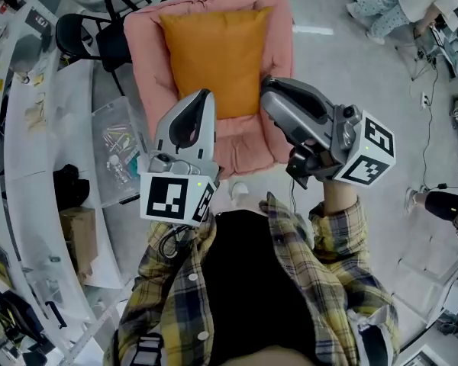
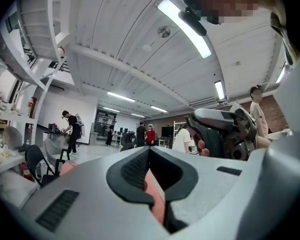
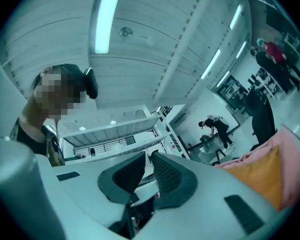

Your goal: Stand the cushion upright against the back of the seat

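An orange cushion point(image 1: 212, 56) stands upright against the back of a pink padded chair point(image 1: 145, 59). It also shows at the right edge of the right gripper view as an orange cushion point(image 3: 260, 176) on the pink chair point(image 3: 290, 144). Both grippers hang in front of the seat, apart from the cushion. My left gripper point(image 1: 204, 95) points at the cushion's lower left; its jaws point(image 2: 149, 150) are shut with nothing between them. My right gripper point(image 1: 269, 88) is at the cushion's lower right, rolled over. A narrow gap shows between the tips of the right gripper point(image 3: 149, 158), and it holds nothing.
A black office chair point(image 1: 84, 36) stands left of the pink chair. A clear plastic box point(image 1: 118, 147) of small parts, a curved white table point(image 1: 30, 151) and a cardboard box point(image 1: 80, 239) lie on the left. A person point(image 1: 412, 2) crouches at the far right; cables run over the floor.
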